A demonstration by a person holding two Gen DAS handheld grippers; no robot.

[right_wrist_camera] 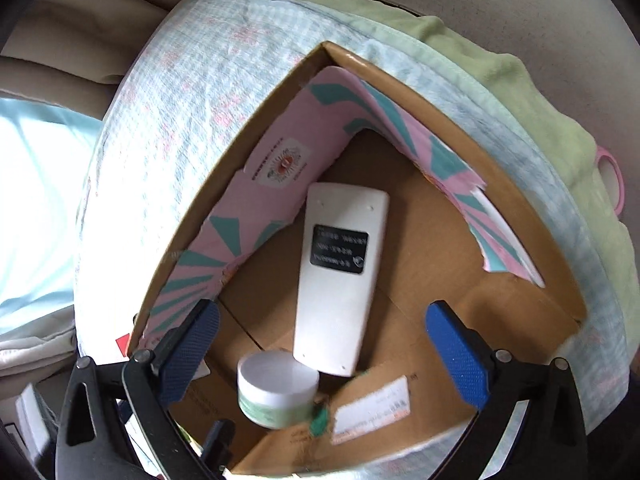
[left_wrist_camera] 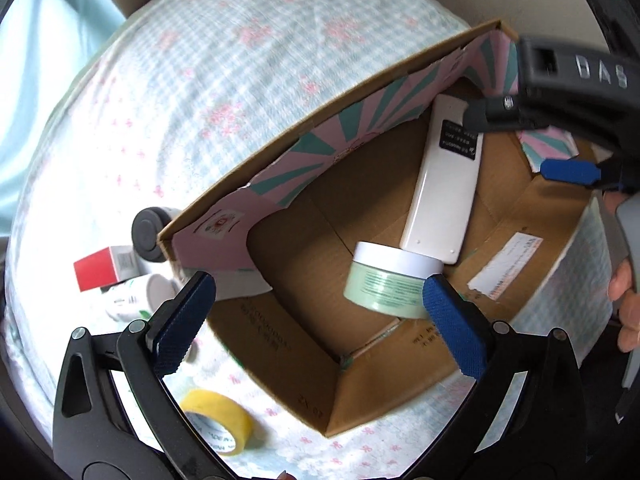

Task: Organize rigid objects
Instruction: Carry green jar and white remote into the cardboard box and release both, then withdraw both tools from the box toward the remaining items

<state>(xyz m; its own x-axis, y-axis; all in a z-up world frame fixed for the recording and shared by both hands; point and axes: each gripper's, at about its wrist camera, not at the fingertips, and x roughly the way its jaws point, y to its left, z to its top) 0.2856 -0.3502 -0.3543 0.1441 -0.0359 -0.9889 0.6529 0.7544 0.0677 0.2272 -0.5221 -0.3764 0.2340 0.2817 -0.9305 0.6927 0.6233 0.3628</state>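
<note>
Both grippers were wide open and empty — our left gripper (left_wrist_camera: 316, 316) hung over the box's (left_wrist_camera: 360, 396) near corner, the right gripper (right_wrist_camera: 320, 344) over its middle. Remote (right_wrist_camera: 340, 276) and jar (right_wrist_camera: 276, 392) lay inside, touching. Tape roll (left_wrist_camera: 218, 420) and bottles (left_wrist_camera: 136, 292) sat outside left — reaching across, we risked snagging the loose pink liner (left_wrist_camera: 280, 168).

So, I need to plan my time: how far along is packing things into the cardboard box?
Done: the white remote and the green jar lie inside the cardboard box. In hand: nothing; the left gripper and right gripper are both open and empty. Left, outside on the bed: yellow tape roll, red-and-white carton, white bottle and grey-capped container.
</note>
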